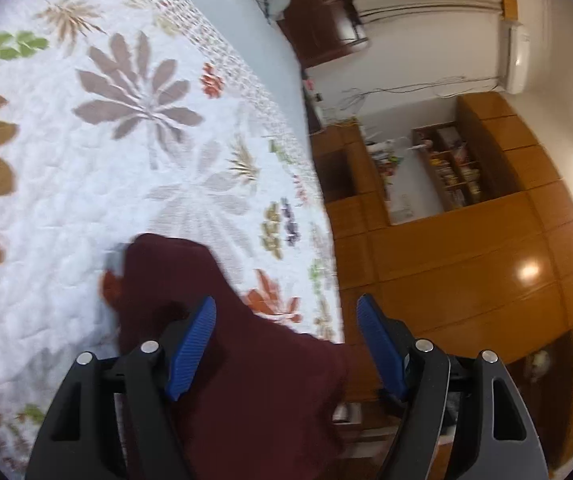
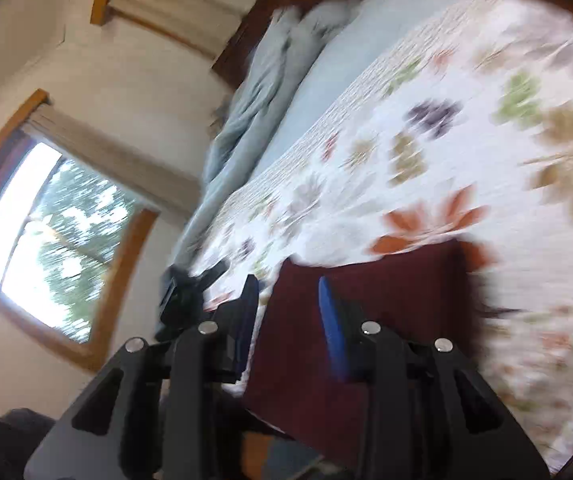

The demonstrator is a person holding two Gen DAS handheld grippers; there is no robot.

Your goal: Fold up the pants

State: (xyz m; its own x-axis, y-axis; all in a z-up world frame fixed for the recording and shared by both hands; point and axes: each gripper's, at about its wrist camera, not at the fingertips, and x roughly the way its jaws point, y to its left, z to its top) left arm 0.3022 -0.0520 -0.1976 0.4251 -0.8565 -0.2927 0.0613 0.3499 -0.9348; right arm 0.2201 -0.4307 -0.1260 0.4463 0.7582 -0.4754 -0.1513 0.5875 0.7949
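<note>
Dark maroon pants (image 1: 222, 344) lie on a white bedspread with a leaf print (image 1: 86, 168), near the bed's edge. My left gripper (image 1: 286, 316) is open, its blue fingers (image 1: 192, 346) spread wide above the cloth, holding nothing. In the right wrist view the pants (image 2: 386, 312) show as a flat maroon panel on the bedspread (image 2: 426, 160). My right gripper (image 2: 286, 296) is open over the panel's left edge, one blue finger (image 2: 332, 328) over the cloth. This view is motion-blurred.
A light blue sheet and rumpled blanket (image 2: 262, 92) lie at the head of the bed. Wooden cabinets and shelves (image 1: 466, 232) stand beside the bed. A window (image 2: 54, 248) is in the wall. A dark object (image 2: 190, 296) sits at the bed's edge.
</note>
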